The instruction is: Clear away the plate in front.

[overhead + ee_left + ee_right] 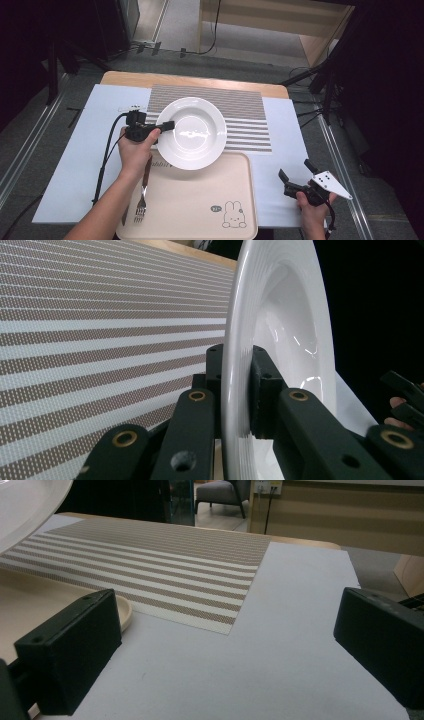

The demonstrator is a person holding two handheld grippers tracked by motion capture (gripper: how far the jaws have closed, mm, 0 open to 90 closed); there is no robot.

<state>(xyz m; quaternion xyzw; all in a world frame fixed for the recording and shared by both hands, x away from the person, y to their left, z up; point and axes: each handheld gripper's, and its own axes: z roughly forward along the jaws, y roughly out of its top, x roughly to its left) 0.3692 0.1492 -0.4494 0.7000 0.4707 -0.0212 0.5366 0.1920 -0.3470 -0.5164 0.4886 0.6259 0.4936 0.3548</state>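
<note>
Very little here can be read. The beige tray [200,210] at the near edge of the table carries a printed rabbit drawing [234,216] in its near right corner, and just left of the rabbit sits a small dark speech-bubble mark [215,208], too small to make out any letters. At the tray's far left edge, close under the rim of the white plate [190,132], runs a line of faint grey lettering [161,163], blurred and partly covered, so its words stay unreadable.
</note>
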